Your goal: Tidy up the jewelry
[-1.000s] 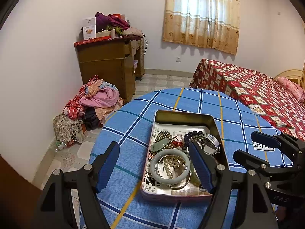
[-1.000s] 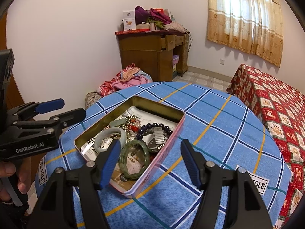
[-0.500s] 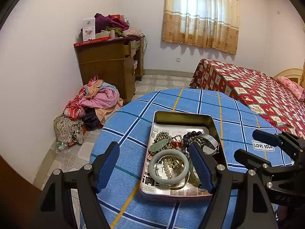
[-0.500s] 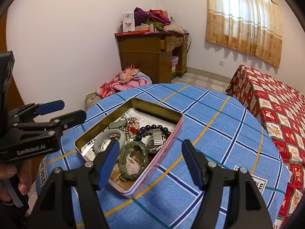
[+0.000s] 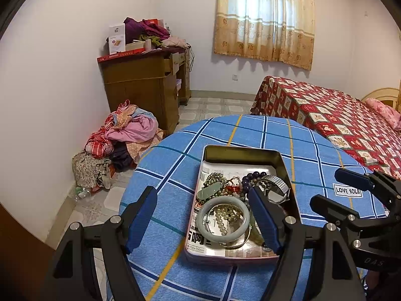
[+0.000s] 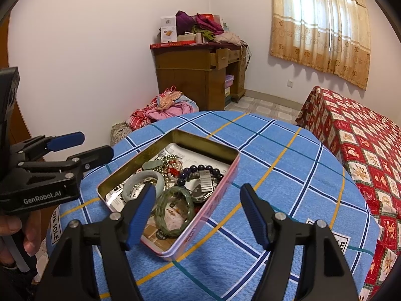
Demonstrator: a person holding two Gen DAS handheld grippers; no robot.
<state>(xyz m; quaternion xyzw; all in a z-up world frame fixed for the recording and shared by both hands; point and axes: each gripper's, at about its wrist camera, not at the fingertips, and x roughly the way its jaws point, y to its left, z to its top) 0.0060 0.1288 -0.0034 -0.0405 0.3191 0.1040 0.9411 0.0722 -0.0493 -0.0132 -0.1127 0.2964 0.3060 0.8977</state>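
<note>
An open pink tin (image 5: 284, 165) (image 6: 220, 188) lies on the round blue checked table (image 5: 175, 165) (image 6: 288, 165). It holds a pale jade bangle (image 5: 203, 223) (image 6: 160, 179), a dark green bangle (image 6: 164, 202), a dark bead bracelet (image 5: 253, 175) (image 6: 200, 168), a metal watch (image 5: 277, 184) (image 6: 206, 181) and bead strands. My left gripper (image 5: 203, 203) (image 6: 94, 145) is open and empty, hovering above the tin's near end. My right gripper (image 6: 198, 200) (image 5: 330, 188) is open and empty, above the tin's right side.
A wooden desk (image 5: 147, 90) piled with clothes and boxes stands by the far wall. A heap of clothes (image 5: 120, 140) lies on the floor beside it. A bed with a red patterned cover (image 5: 333, 115) is on the right. A curtained window (image 5: 265, 17) is behind.
Both grippers have drawn back and risen slightly from the tin. Both stay open and empty. The jewelry has not moved.
</note>
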